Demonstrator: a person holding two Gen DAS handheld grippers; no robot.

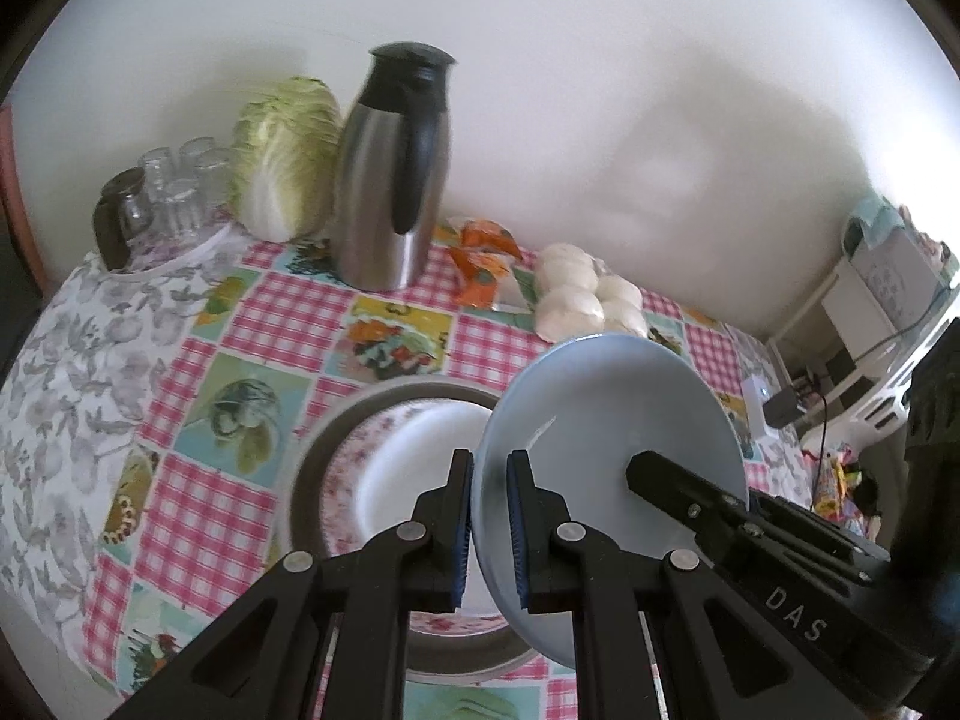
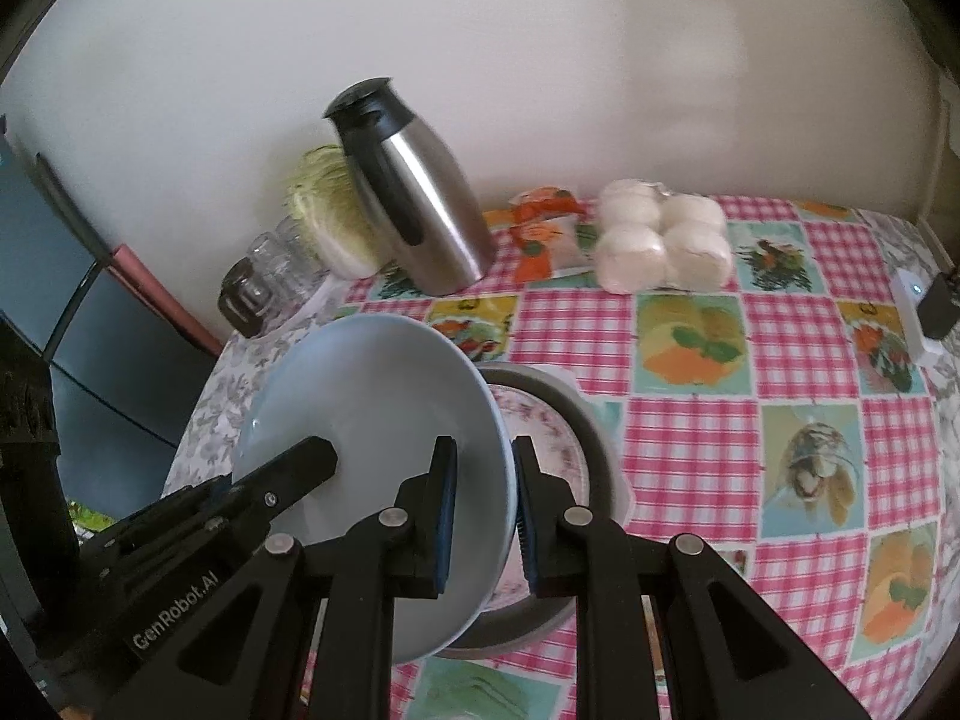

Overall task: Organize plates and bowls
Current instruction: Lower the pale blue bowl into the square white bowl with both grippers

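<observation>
Checkered worktop [image 1: 288, 312] against white wall [image 1: 570, 90]. Blue bowl [image 1: 606, 420] tilted on edge above floral plate [image 1: 384, 468], rim pinched by left gripper [image 1: 489, 516] and right gripper [image 2: 483, 516] fingers, nearly closed.

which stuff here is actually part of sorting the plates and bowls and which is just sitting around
Part of the job:
- light blue bowl, tilted, rim gripped by the left claw and right claw
- floral plate
- grey plate beneath it

Just lying about:
- steel thermos
- cabbage
- glasses
- bagged buns
- orange packet
</observation>
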